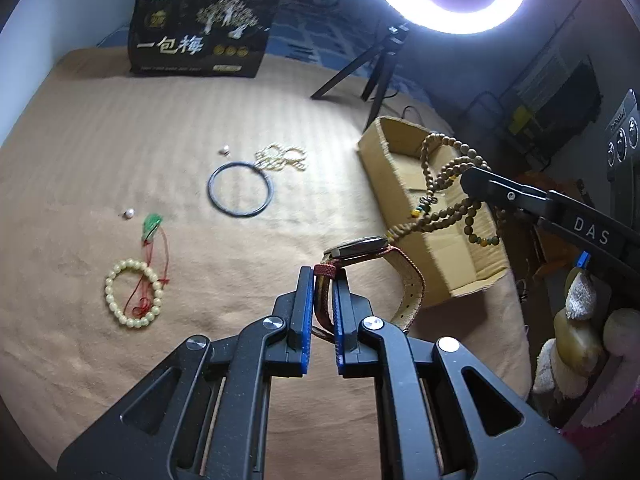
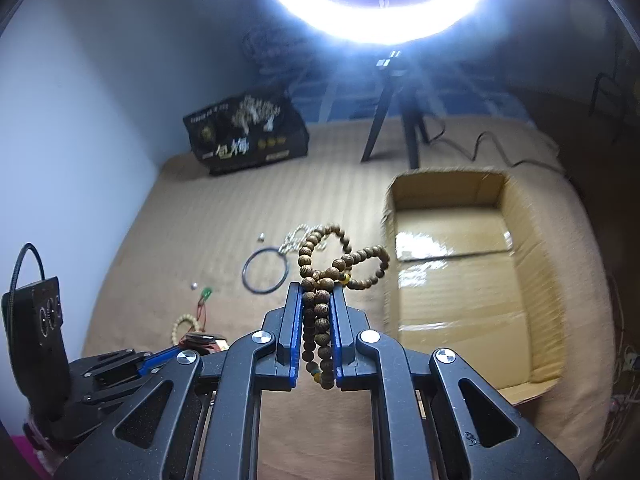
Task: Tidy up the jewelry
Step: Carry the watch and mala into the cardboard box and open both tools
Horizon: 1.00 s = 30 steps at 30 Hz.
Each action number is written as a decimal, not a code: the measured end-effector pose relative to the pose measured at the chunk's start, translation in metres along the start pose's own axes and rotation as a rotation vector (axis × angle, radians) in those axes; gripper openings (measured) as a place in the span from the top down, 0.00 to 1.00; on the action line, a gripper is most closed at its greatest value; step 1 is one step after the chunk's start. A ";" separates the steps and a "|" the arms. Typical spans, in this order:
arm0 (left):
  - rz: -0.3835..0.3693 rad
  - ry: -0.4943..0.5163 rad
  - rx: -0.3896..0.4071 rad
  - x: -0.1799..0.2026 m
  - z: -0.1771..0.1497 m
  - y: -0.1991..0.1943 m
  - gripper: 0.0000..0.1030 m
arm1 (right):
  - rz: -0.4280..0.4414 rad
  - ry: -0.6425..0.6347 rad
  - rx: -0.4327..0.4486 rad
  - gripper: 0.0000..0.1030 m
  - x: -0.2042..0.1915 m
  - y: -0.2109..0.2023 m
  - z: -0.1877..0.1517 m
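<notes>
1. The tan cloth (image 1: 140,128) fills the left wrist view; five pieces lie loose on it, so I judge the sorting barely started.
2. The cardboard box (image 2: 456,280), at three o'clock, holds no jewelry that I can see.
3. The right gripper (image 2: 316,300) clamps the wooden bead strand (image 2: 320,276), which hangs near the box's left wall (image 1: 384,184).
4. The left gripper (image 1: 323,280) pinches the strap of the watch (image 1: 358,249), held just beside the box.
5. Left to collect: black ring (image 1: 241,189) at center, pearl necklace (image 1: 282,157) at its one o'clock, cream bead bracelet (image 1: 134,294) and green pendant (image 1: 152,224) at eight o'clock, and two tiny pearls (image 1: 129,213).
</notes>
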State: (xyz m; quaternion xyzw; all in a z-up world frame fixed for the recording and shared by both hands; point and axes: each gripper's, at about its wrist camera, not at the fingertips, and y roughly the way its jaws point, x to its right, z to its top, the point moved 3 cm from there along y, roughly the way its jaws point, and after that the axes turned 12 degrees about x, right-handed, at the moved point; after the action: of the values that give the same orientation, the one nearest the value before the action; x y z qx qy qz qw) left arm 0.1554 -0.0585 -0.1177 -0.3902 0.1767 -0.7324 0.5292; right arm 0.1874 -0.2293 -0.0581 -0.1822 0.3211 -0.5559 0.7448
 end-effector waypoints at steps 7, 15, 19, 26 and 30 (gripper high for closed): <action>-0.041 0.043 0.038 0.031 0.015 -0.006 0.93 | -0.057 0.012 0.097 0.90 0.024 -0.031 0.017; -0.069 0.091 0.027 0.072 0.022 0.023 0.93 | -0.145 0.060 0.107 0.90 0.074 -0.039 0.019; -0.079 0.116 0.005 0.093 0.018 0.042 0.93 | -0.180 0.090 0.073 0.90 0.097 -0.029 0.013; -0.085 0.132 -0.041 0.118 0.005 0.075 0.93 | -0.227 0.147 0.014 0.90 0.128 -0.011 0.000; -0.078 0.144 -0.062 0.126 -0.002 0.088 0.93 | -0.241 0.163 -0.008 0.90 0.138 -0.003 -0.004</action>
State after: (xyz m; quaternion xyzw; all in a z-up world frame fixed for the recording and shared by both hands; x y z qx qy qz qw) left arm 0.1929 -0.2076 -0.1298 -0.3594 0.2213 -0.7728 0.4739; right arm 0.2070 -0.3601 -0.0973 -0.1767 0.3587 -0.6530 0.6432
